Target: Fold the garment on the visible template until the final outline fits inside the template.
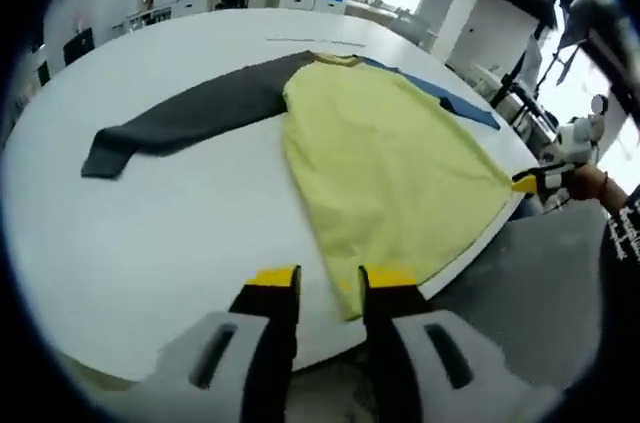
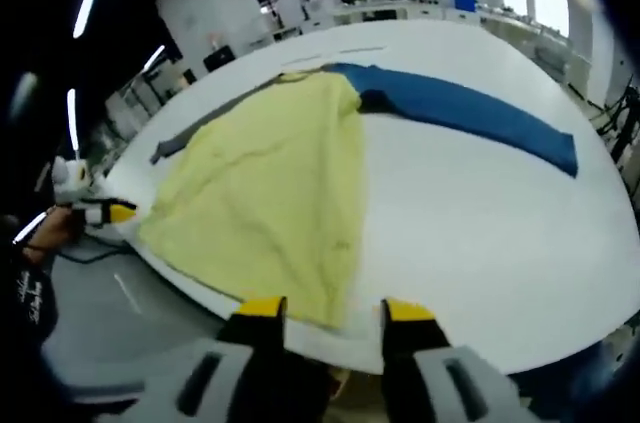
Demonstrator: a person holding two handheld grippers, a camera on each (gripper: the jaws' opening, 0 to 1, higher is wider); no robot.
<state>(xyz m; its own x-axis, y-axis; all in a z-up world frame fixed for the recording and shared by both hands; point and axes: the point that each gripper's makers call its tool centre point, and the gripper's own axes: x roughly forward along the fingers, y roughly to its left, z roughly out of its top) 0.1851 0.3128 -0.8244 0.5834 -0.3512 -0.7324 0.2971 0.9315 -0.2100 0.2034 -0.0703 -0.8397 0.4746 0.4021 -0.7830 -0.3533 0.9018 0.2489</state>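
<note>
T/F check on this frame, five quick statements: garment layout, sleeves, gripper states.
1. The shirt lies flat on the white table. True.
2. Both sleeves are blue. False: the grey sleeve is on one side, the blue sleeve on the other.
3. The left gripper has its jaws open at the hem. True.
4. The right gripper is shut on the blue sleeve. False: it is open, at the yellow hem.
5. The body is already folded in half. False: it is spread out, sleeves extended.
</note>
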